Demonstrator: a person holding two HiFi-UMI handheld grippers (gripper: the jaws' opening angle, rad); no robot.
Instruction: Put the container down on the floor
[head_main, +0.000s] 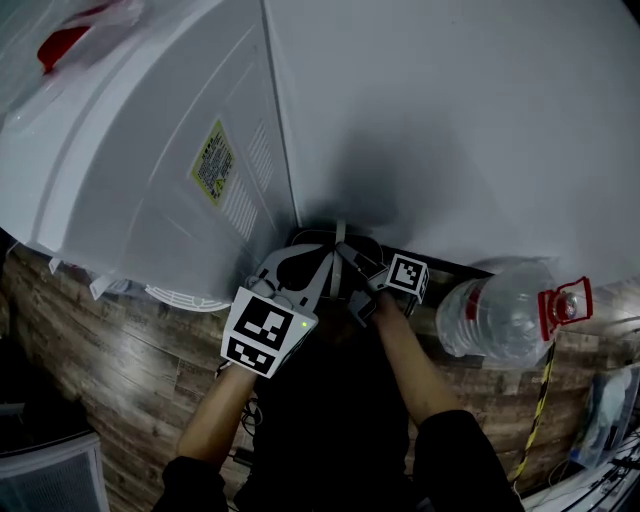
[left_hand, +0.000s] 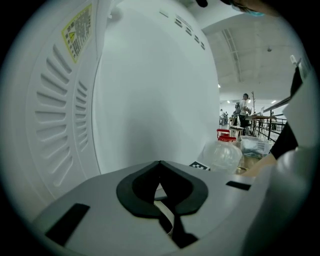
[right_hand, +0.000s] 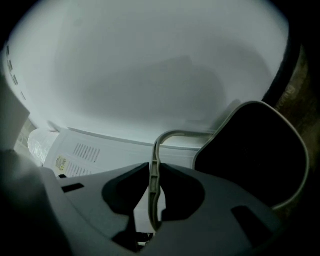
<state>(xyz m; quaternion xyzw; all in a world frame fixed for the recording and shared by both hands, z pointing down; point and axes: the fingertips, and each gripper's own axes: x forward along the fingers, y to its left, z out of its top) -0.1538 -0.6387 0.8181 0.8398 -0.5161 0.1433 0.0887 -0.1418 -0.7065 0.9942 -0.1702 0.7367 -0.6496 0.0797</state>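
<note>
Large white moulded-plastic container (head_main: 430, 110) with louvred side; yellow sticker (head_main: 212, 162), print illegible. Left gripper (left_hand: 160, 189) and right gripper (right_hand: 152, 194) each pinch its thin grey handle (right_hand: 175, 133).

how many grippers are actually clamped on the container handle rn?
2. The left gripper is shut on the pale handle. The right gripper is shut on it close beside, next to the black container. No others are in view.
</note>
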